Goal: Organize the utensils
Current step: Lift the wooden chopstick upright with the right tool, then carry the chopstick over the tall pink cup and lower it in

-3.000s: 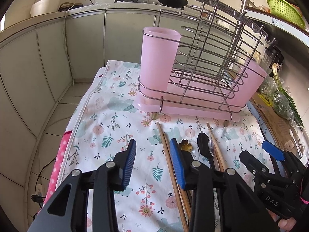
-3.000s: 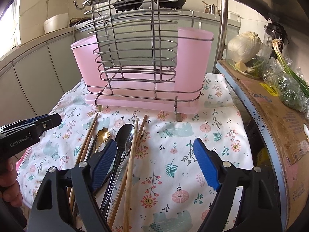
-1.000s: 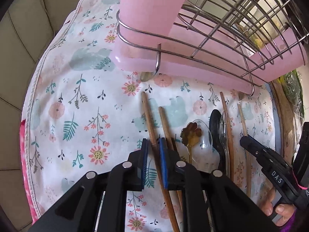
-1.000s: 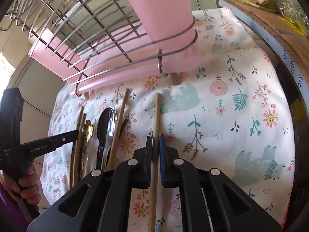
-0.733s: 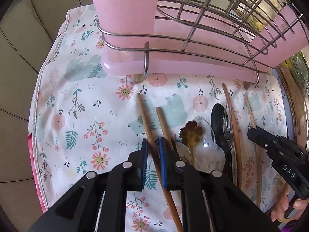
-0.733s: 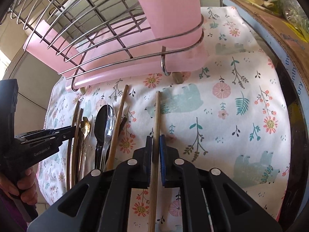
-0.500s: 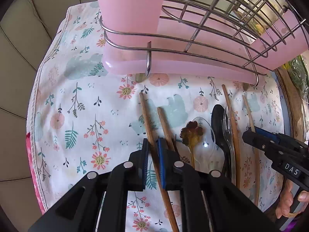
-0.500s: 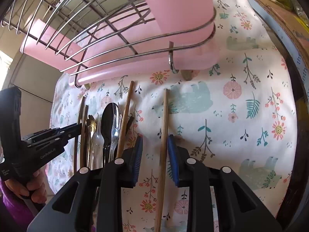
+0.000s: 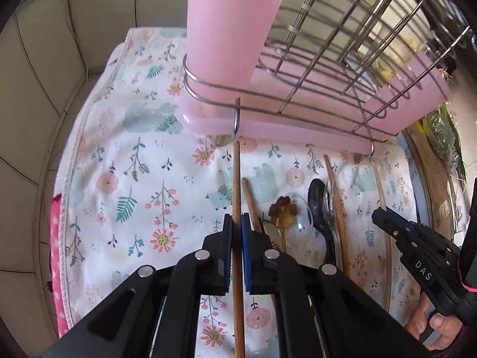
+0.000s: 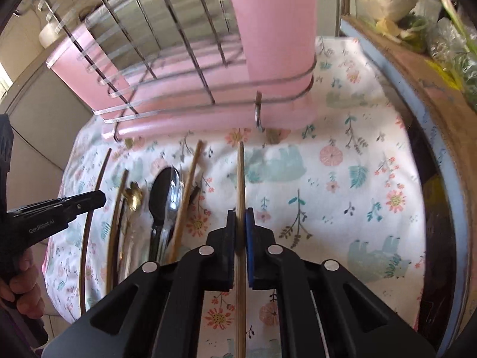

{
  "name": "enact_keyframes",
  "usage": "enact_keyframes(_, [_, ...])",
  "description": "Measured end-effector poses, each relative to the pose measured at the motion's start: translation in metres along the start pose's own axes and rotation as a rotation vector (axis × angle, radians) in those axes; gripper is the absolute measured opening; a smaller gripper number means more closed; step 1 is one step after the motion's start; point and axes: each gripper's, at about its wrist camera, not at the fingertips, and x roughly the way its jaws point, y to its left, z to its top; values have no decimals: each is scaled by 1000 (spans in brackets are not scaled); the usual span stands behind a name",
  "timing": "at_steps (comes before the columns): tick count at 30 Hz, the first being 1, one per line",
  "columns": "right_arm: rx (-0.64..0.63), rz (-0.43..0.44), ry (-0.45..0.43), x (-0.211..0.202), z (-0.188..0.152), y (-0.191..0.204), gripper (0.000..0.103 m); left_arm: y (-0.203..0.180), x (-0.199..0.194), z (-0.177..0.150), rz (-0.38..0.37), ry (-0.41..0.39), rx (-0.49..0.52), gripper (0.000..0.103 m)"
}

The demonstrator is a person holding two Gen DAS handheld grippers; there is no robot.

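Half a second ago the right gripper [image 10: 241, 229] stood open around the pale chopstick [image 10: 240, 179]; now its blue pads are closed on it, the stick running straight out toward the pink holder [image 10: 274, 29] at the rack's right end. The left gripper [image 9: 236, 232] is likewise clamped on a darker chopstick [image 9: 236, 185], whose tip now reaches almost to the rack's wire foot below the left pink holder [image 9: 235, 29], straighter than it lay before. Judging from this, both sticks are secured and the next step is probably lifting each into a holder.

The remaining utensils lie in a row on the floral cloth [image 9: 125, 161] near its front edge: another dark chopstick [image 9: 249, 200], a gold flower-handled spoon [image 9: 282, 211], a black spoon [image 9: 316, 197] and more chopsticks toward the cloth's right side.

Readable lettering: "DAS" on the right gripper's body in the left view, "GenRobot.AI" on the left gripper's body in the right view.
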Motion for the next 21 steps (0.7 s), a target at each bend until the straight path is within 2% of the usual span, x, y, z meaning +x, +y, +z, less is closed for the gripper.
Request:
enact_keyframes(7, [-21,-49,-156,-44,9,6,6,-6,-62,2,14,-198,40,5])
enact_keyframes(16, [-26,-73,-251,-80,14,3,6,-21,-118,1,2,-379,76,5])
enact_keyframes(21, [-33,-87,-282,-88,15,8,6,-27,-139,0,5,-449,92,5])
